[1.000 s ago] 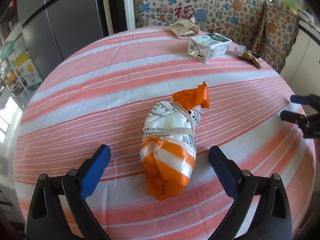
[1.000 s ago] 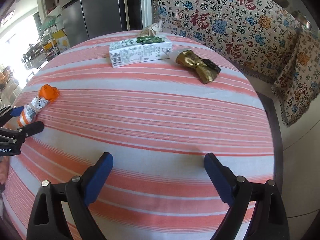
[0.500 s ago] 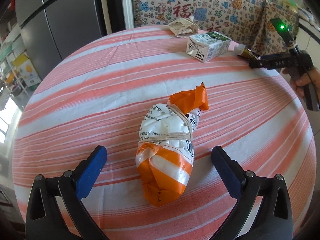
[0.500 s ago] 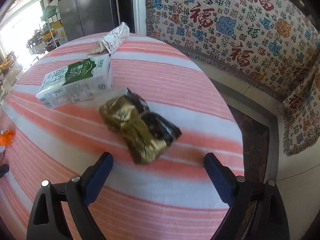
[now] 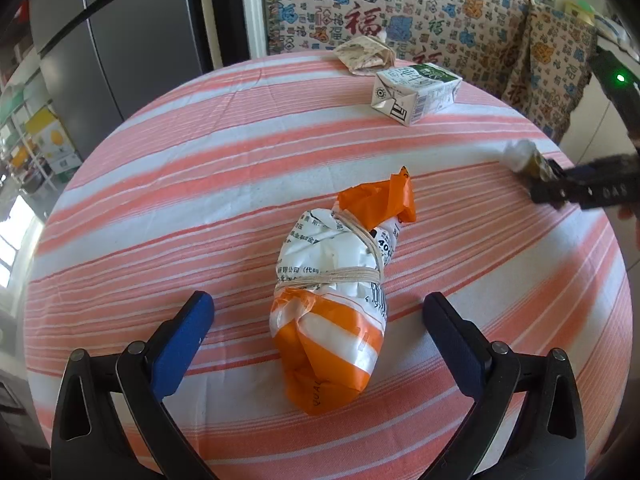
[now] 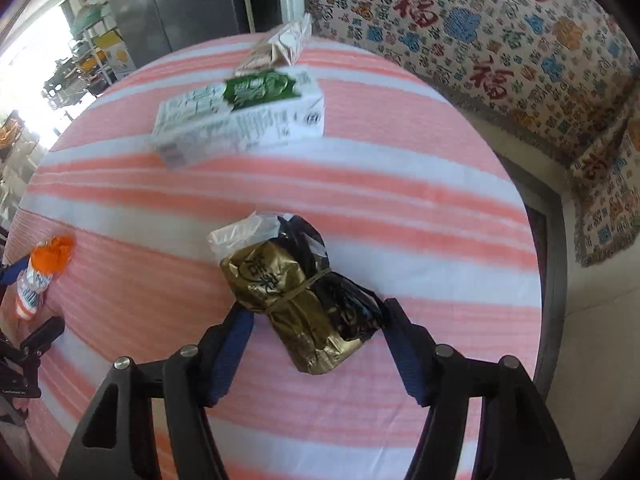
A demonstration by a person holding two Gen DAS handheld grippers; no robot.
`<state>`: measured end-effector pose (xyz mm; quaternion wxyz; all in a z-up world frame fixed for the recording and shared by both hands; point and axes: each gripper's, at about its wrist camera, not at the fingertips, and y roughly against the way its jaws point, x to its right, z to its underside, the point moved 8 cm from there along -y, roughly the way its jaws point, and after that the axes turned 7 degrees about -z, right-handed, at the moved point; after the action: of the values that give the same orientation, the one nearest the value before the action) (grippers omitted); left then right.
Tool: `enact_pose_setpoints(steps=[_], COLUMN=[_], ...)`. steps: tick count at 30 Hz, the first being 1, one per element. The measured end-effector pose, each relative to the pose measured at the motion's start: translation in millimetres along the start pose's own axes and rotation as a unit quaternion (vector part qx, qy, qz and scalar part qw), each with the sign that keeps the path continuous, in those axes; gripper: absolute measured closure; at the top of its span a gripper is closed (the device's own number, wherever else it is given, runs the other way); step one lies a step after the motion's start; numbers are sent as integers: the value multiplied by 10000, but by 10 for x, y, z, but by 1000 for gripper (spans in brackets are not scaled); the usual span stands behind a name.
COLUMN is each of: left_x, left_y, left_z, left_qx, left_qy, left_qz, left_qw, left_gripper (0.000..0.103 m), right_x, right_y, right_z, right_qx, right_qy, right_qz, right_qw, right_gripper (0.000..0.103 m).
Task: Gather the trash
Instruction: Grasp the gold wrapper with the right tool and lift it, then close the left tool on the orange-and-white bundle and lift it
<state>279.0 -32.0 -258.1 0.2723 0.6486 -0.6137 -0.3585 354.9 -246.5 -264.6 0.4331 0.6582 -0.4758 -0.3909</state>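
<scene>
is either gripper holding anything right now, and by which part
Left gripper: nothing, open around the orange-and-white tied plastic bundle. Right gripper: jaws closing on the gold-and-black foil packet's near end; firm grip can't be told.

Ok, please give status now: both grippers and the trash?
Left gripper open, astride orange bundle, not gripping. Right gripper jaws just closing around gold wrapper; grip not confirmed. Carton beyond, nothing in the way.

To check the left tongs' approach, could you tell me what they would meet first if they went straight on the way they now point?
Most likely the orange-and-white wrapped bundle, lying on the striped tablecloth between the open left tongs. Neither pad touches it yet; exact depth is hard to judge.
</scene>
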Motion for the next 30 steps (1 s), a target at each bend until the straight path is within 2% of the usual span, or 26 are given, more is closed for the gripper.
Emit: enact_pose_setpoints(steps=[3, 6, 7, 8, 11, 13, 18, 21, 22, 23, 24, 25, 26, 27, 30], left_x=[5, 12, 6, 7, 25, 49, 89, 79, 79, 100, 118, 125, 132, 129, 141], left_y=[13, 63, 90, 127, 234, 254, 237, 227, 222, 209, 190, 180, 173, 182, 256], left_z=[7, 52, 75, 87, 90, 69, -84, -149, -152, -149, -138, -124, -117, -121, -106], left_qx=[-2, -9, -9, -4, 40, 60, 189, 230, 210, 156, 92, 48, 29, 58, 83], left_qy=[-8, -47, -31, 31, 225, 215, -58, -170, -178, -185, -181, -178, -160, -123, 78], left_qz=[29, 139, 214, 345, 814, 923, 768, 706, 731, 816, 884, 921, 938, 942, 1166], left_qw=[10000, 9999, 9998, 9994, 9964, 9955, 9968, 9971, 9969, 9964, 9959, 9956, 9955, 9955, 9931], left_gripper=[1, 1, 1, 1, 1, 1, 1, 4, 13, 27, 34, 55, 57, 57, 58], right_x=[-289, -621, -670, -669, -502, -392, -418, -564, -585, -604, -618, -630, -639, -636, -641], right_y=[131, 275, 337, 408, 620, 686, 501, 363, 336, 320, 316, 327, 352, 380, 523], right_z=[375, 630, 671, 684, 592, 517, 381, 327, 305, 301, 303, 308, 312, 324, 379], right_qx=[-278, -493, -487, -422, -64, 32, -246, -329, -328, -330, -335, -326, -318, -320, -161], right_qy=[-613, -941, -1025, -1060, -901, -801, -656, -267, -214, -206, -206, -193, -156, -113, -132], right_qz=[-229, -1203, -1426, -1461, -1002, -731, -779, -433, -332, -302, -313, -314, -277, -220, -214], right_qw=[9975, 9870, 9832, 9827, 9909, 9941, 9945, 9982, 9987, 9988, 9987, 9988, 9990, 9992, 9996], right_gripper=[30, 31, 31, 31, 31, 31, 31, 31, 31, 31, 32, 47, 63, 66, 67])
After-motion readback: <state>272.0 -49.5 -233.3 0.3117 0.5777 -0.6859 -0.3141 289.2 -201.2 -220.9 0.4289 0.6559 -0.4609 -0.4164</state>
